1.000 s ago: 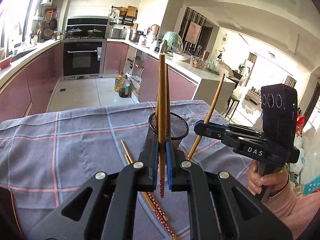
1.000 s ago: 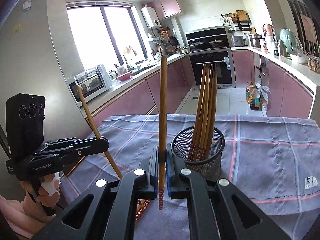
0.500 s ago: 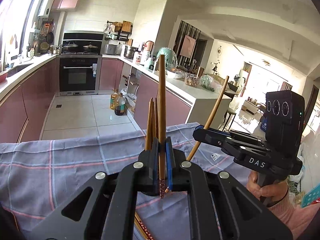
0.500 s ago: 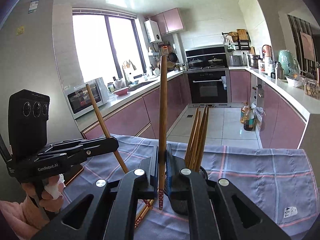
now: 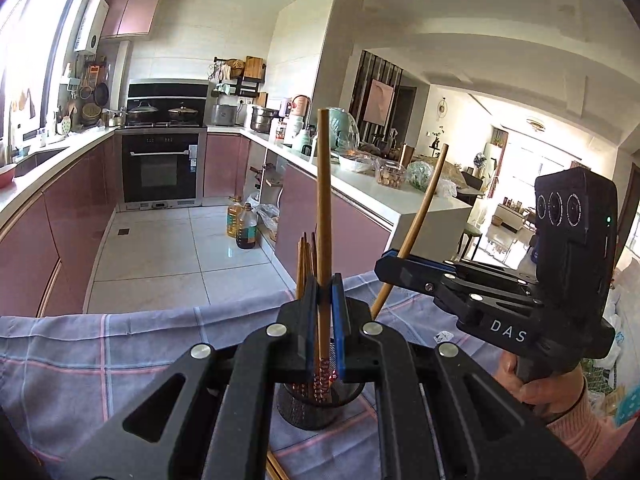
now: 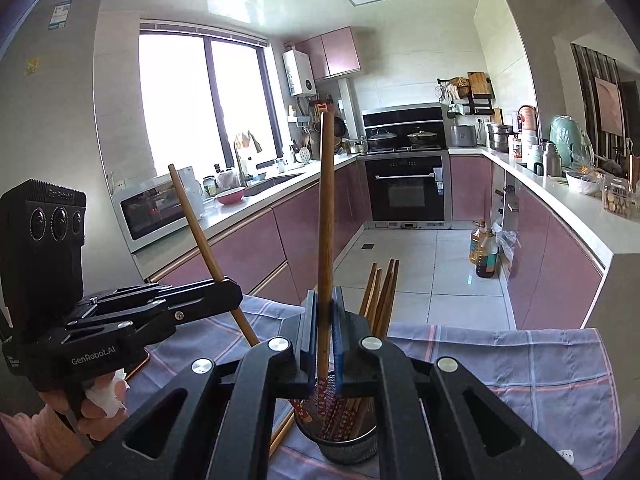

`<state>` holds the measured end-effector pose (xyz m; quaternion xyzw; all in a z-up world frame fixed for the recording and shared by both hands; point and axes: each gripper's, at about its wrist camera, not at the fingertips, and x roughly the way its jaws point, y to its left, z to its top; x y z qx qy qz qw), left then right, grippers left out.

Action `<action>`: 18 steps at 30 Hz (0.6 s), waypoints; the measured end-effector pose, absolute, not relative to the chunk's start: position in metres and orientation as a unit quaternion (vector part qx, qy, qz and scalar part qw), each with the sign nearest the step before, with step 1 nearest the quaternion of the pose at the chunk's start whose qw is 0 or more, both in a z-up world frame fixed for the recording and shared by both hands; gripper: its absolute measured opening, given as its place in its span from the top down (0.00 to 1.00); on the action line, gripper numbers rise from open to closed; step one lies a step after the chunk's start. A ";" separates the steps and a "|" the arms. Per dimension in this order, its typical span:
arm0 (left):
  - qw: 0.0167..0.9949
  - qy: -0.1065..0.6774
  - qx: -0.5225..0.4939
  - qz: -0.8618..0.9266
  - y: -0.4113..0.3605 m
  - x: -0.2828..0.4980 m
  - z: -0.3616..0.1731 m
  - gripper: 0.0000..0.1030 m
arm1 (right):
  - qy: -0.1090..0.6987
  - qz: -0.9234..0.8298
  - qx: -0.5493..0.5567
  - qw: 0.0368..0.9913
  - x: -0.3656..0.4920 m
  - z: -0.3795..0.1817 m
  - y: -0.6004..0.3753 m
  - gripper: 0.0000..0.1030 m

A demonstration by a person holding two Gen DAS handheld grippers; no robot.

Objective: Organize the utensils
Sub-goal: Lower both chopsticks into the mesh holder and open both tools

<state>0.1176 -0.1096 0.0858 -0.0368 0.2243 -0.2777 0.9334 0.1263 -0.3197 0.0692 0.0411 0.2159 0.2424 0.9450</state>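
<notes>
Closest in, the left tool [image 5: 324,320] is clamped on one upright chopstick [image 5: 323,208], its patterned end poised just above the black mesh holder [image 5: 316,412]. The right tool [image 6: 324,328] grips its own chopstick [image 6: 325,216] the same way, over the same holder [image 6: 340,446], where several chopsticks [image 6: 380,292] already stand leaning.

Both tips look set to go into one narrow cup at once. I'd worry the two tools bump each other, or a tip catches the rim or the sticks already inside and tips the light holder over. Let go too high and a stick could bounce out onto the cloth.

The holder stands on a worktop covered by a grey-blue checked cloth [image 5: 100,360], slightly rumpled, which could let the holder rock. At least one more chopstick [image 5: 276,468] lies on the cloth by the holder's base, not yet put away.

Beyond is a kitchen: pink cabinets [image 6: 256,248], a built-in oven [image 6: 406,188] under a hob with pots, a microwave [image 6: 156,212] by the bright window, oil bottles [image 5: 242,226] on the tiled floor.
</notes>
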 end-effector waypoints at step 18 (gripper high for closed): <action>0.907 0.320 0.030 -0.273 -0.141 0.144 0.027 0.93 | 0.316 0.228 0.024 0.921 0.154 0.016 -0.306 0.94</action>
